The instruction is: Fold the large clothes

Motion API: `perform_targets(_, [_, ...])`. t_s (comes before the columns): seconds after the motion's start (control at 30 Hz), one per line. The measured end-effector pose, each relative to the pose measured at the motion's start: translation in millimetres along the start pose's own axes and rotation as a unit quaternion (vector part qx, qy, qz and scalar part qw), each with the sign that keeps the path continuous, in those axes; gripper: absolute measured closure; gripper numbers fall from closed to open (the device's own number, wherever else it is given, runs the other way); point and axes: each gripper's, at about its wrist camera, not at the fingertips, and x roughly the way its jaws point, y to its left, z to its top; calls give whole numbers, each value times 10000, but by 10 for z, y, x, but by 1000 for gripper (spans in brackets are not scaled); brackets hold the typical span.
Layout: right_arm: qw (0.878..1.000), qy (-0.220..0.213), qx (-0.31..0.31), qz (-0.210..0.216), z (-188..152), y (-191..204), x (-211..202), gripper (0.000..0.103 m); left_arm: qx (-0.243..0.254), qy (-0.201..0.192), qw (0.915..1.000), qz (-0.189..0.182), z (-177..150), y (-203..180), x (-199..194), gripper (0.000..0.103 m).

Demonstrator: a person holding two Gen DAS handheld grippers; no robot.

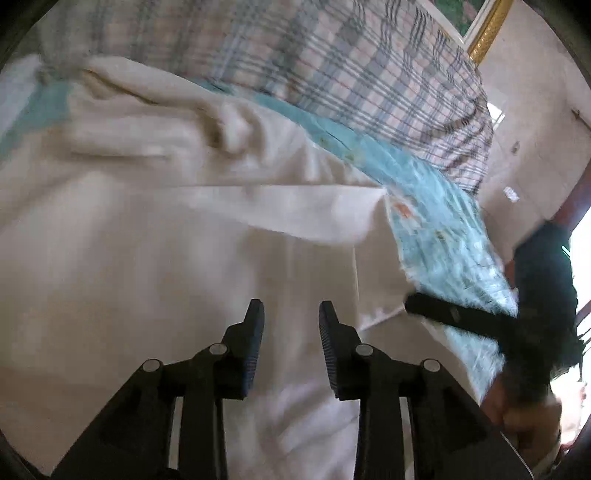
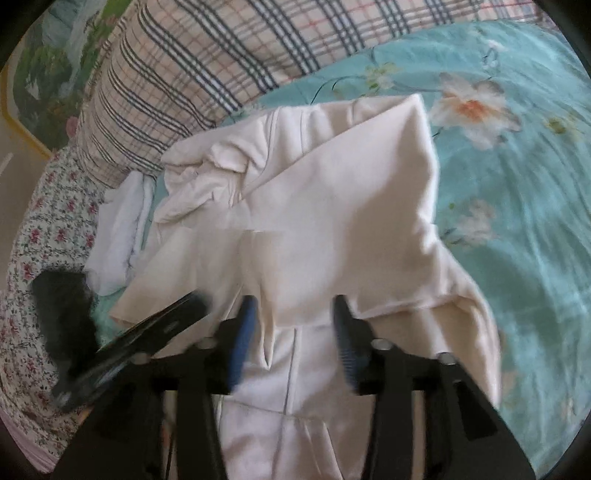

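Note:
A large cream-white garment [image 1: 155, 236] lies spread on the bed, partly folded, with a flap turned over its middle [image 2: 332, 206]. My left gripper [image 1: 291, 314] is open and empty, hovering just over the cloth. My right gripper [image 2: 293, 306] is open and empty above the garment's near part. In the left wrist view the right gripper's fingers [image 1: 454, 314] reach in from the right at the garment's edge. In the right wrist view the left gripper's fingers [image 2: 166, 321] come in from the left, blurred.
A turquoise floral bedsheet [image 2: 517, 184] covers the bed. A plaid quilt [image 2: 207, 62] is bunched at the far side. A white folded cloth [image 2: 118, 236] and a small-flower fabric [image 2: 40, 229] lie at the left. A gold-framed picture [image 1: 487, 29] hangs on the wall.

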Motion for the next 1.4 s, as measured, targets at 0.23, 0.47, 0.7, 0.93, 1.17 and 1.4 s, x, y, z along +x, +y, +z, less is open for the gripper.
perform_targets(0.23, [9991,273,-235,-242,43,179,497,52,-769,-651,9797,1730,-494,978,-1062,62])
perform_targets(0.47, [9980,507,-387,-32,69,365,811,98,-1332,-486,9638,2259,-500,1885,-1164,63])
perform_targets(0.7, [9943,-772,-682,-279,588,467,79,99,-1347,-480,9541,2631,-220,2062,-942,65])
perform_targets(0.93, [9949,-128,-564,-827,486,95,391,99,-1597,-629,9470,2716,-369,2110,-1011,73])
perform_targets(1.17, [9918,-250,-284,-1222,331,19,295,82,-1972,-534,9517,2292,-514,2186,-1314,76])
perform_targets(1.4, [9977,-170,-505,-426,278,240,229,80,-2085,-700,9709,946,-48,2225,-1454,39])
